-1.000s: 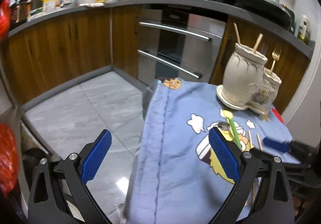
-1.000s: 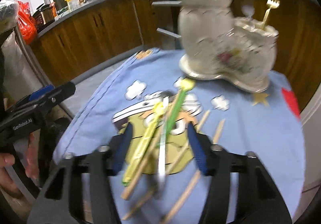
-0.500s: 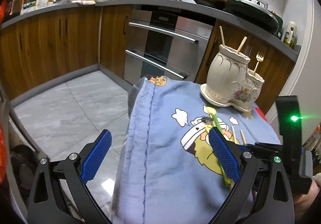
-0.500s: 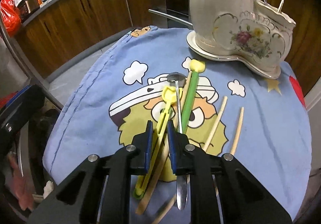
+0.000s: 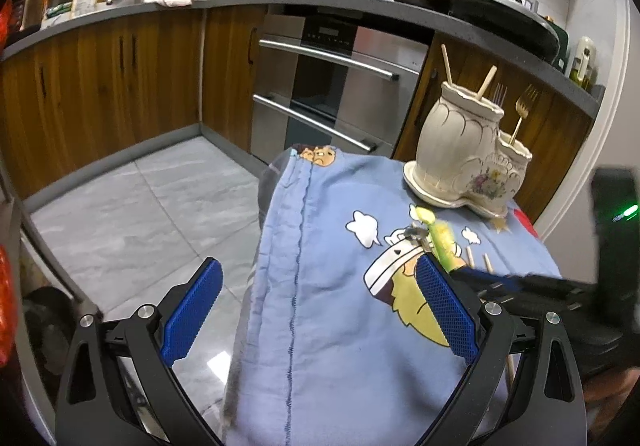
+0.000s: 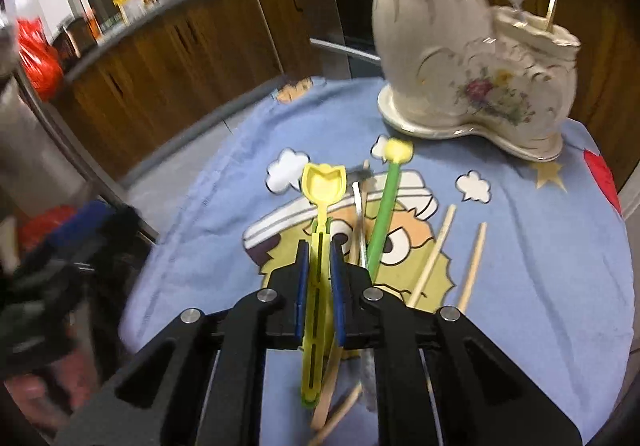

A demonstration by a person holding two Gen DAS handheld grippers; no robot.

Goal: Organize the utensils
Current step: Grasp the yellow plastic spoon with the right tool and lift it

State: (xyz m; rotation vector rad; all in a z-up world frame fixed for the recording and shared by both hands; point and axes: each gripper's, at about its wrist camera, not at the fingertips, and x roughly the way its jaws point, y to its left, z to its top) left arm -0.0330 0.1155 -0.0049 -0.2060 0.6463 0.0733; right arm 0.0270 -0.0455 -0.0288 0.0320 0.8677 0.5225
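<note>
My right gripper [image 6: 319, 250] is shut on a yellow plastic spoon [image 6: 322, 188] and holds it just above the blue cartoon cloth [image 6: 540, 278]. Beside it lie a green-handled utensil [image 6: 386, 206], a metal spoon [image 6: 362, 214] and wooden chopsticks [image 6: 474, 262]. A cream ceramic two-part holder [image 6: 460, 58] stands at the back with chopsticks and forks in it; it also shows in the left wrist view [image 5: 468, 150]. My left gripper [image 5: 316, 306] is open and empty, at the cloth's left edge. The right gripper [image 5: 520, 286] shows there at the right.
The cloth covers a small table [image 5: 340, 286] whose left edge drops to a grey tiled floor [image 5: 140, 214]. Wooden cabinets [image 5: 100, 86] and a steel oven [image 5: 332, 86] stand behind. A red bag [image 6: 38, 62] sits at the far left.
My right gripper has lifted the yellow spoon's bowl end off the pile and moved a little toward the holder. My left gripper stays open and has shifted slightly.
</note>
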